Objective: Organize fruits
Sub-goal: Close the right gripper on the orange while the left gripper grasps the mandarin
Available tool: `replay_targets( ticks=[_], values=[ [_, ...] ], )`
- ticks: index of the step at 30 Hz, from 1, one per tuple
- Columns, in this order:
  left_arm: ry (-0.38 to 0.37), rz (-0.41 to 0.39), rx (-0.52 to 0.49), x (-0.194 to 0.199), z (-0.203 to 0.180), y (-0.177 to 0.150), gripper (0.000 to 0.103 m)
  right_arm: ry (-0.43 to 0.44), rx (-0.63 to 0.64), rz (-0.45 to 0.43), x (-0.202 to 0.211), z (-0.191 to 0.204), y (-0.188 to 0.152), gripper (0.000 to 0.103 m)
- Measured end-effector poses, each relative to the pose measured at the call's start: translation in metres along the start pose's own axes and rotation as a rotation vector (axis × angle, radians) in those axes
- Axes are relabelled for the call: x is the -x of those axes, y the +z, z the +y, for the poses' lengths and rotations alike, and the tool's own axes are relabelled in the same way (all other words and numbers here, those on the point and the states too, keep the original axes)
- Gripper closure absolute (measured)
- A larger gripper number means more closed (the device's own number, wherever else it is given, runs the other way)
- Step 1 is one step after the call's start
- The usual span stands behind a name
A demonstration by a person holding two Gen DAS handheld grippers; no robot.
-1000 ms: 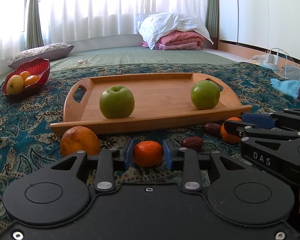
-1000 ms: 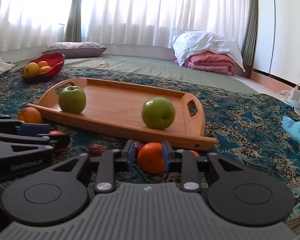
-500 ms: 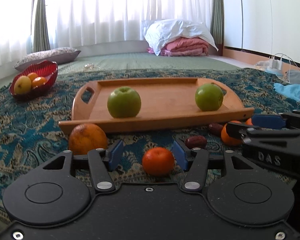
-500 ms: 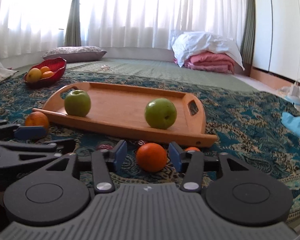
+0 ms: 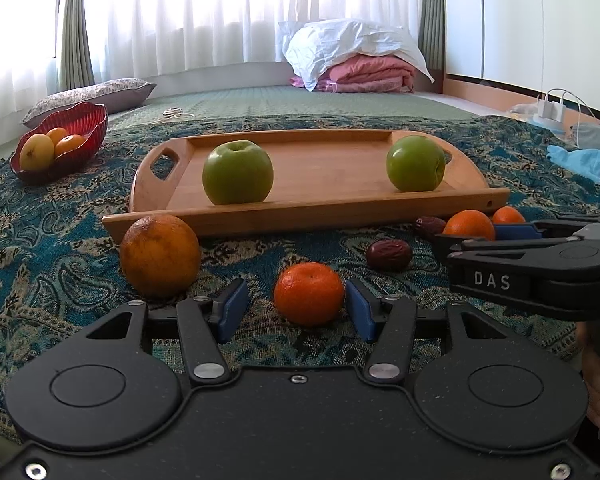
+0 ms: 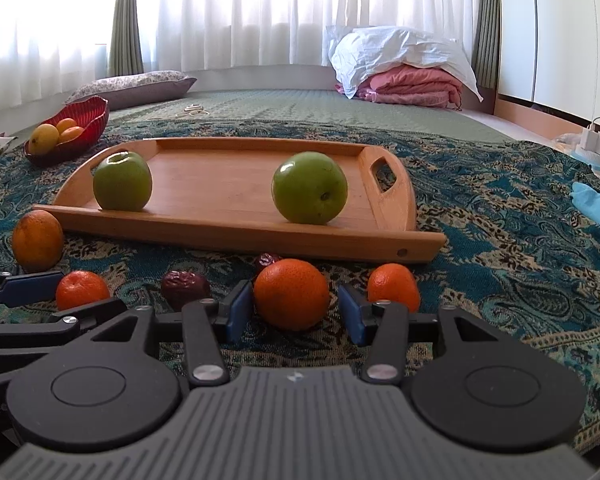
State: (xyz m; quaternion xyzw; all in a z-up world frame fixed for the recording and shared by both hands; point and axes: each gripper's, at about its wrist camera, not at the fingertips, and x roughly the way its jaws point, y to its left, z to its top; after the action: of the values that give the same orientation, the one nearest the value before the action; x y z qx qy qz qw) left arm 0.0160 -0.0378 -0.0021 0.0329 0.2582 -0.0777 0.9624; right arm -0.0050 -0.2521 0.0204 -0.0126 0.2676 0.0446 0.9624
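Observation:
A wooden tray (image 5: 340, 168) holds two green apples (image 5: 238, 172) (image 5: 416, 164). In front of it on the patterned cloth lie a large orange (image 5: 160, 256), small tangerines and two dark dates (image 5: 389, 255). My left gripper (image 5: 296, 312) is open with a tangerine (image 5: 309, 294) on the cloth between its blue pads, nearer the right one. My right gripper (image 6: 296, 312) is open with another tangerine (image 6: 292, 294) between its pads; a smaller one (image 6: 394, 286) lies just right of it. The tray (image 6: 220, 184) and apples (image 6: 310, 188) show there too.
A red bowl (image 5: 80, 128) with yellow and orange fruit stands far left. The right gripper's body (image 5: 540, 268) crosses the left wrist view at right. Pillows and folded bedding (image 5: 360, 60) lie at the back. A blue cloth (image 6: 596, 204) and chargers lie at right.
Both grippers have opened off their tangerines, which now rest on the cloth between the pads. Both grippers have drawn back a little and tilted up.

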Motion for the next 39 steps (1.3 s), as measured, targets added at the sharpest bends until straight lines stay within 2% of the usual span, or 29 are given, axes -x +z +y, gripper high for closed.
replay_targets(
  ticks=[8, 10, 11, 12, 14, 18, 25, 39],
  values=[
    [0.001, 0.003, 0.009, -0.005, -0.001, 0.0, 0.05, -0.011, 0.006, -0.01, -0.002, 0.004, -0.005, 0.037],
    [-0.008, 0.004, 0.006, -0.005, -0.001, 0.001, 0.057, -0.013, 0.003, -0.017, -0.002, 0.005, -0.006, 0.044],
    [-0.015, 0.002, 0.008, -0.004, -0.001, 0.002, 0.065, -0.012, 0.003, -0.02, -0.001, 0.005, -0.007, 0.053],
    [-0.018, 0.001, 0.01, -0.003, -0.001, 0.002, 0.069, -0.011, 0.005, -0.025, 0.0, 0.006, -0.007, 0.056],
    [-0.015, -0.004, 0.009, -0.002, -0.001, 0.004, 0.07, -0.013, 0.013, -0.039, 0.002, 0.007, -0.008, 0.059],
    [-0.017, -0.013, 0.029, 0.001, 0.002, 0.007, 0.07, -0.016, 0.005, -0.059, 0.007, 0.007, -0.008, 0.06],
    [-0.013, -0.074, 0.024, 0.013, 0.006, 0.023, 0.07, -0.025, -0.019, -0.122, 0.02, 0.002, 0.001, 0.061],
    [0.014, -0.114, 0.064, 0.009, 0.034, 0.084, 0.07, -0.012, -0.056, -0.175, 0.019, -0.017, 0.043, 0.061]
  ],
)
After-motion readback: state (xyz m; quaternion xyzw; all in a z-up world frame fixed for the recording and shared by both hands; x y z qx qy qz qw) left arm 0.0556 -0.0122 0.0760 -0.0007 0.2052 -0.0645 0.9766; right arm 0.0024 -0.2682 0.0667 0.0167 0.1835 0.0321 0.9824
